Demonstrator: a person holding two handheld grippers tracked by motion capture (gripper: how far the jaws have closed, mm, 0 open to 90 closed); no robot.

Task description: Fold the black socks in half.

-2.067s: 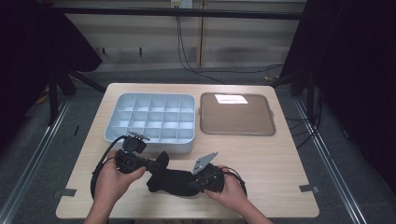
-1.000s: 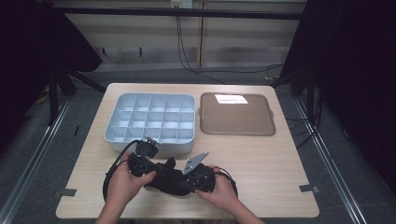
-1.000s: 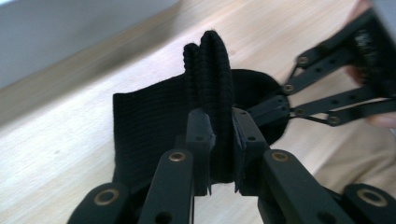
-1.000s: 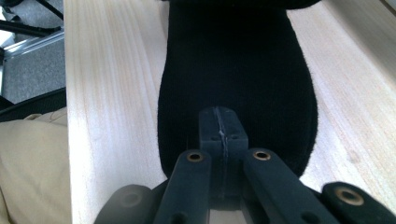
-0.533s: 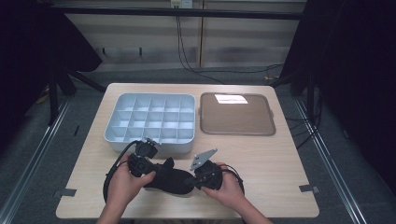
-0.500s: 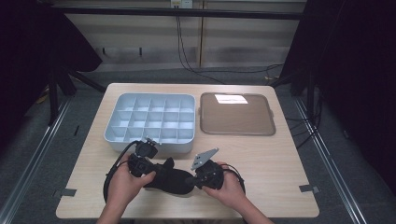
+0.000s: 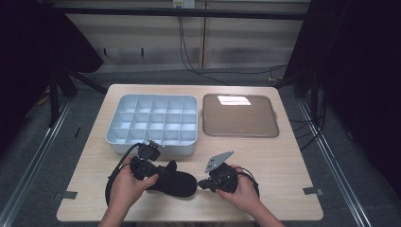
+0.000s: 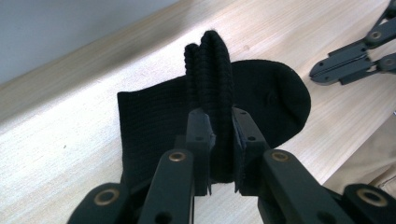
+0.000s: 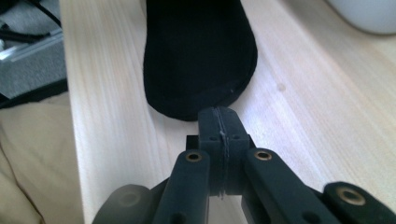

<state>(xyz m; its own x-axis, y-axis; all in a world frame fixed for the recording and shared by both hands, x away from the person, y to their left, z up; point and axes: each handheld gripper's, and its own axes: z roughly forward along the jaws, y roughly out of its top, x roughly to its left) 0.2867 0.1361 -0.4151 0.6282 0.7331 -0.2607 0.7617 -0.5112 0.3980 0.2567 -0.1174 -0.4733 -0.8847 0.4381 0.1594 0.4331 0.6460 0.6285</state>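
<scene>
A black sock (image 7: 177, 183) lies flat on the wooden table (image 7: 283, 161) near its front edge. My left gripper (image 7: 163, 171) is shut on a ribbed fold of the sock (image 8: 275, 98). In the left gripper view that fold stands upright between the pads of the left gripper (image 8: 220, 135). My right gripper (image 7: 202, 183) sits just right of the sock's rounded toe. In the right gripper view the jaws of the right gripper (image 9: 219, 122) are pressed together with nothing between them, a short gap from the toe (image 9: 201, 56). The left gripper view also catches the right gripper (image 8: 348, 58) at the upper right.
A white compartment tray (image 7: 156, 123) stands just beyond the left hand; its rounded wall (image 9: 364, 14) shows in the right gripper view. A brown flat tray (image 7: 239, 116) lies at the back right. The table's front edge runs close under both hands.
My right gripper has drawn back to the right, away from the left gripper and off the sock's toe. The left gripper has stayed put with the sock in it.
</scene>
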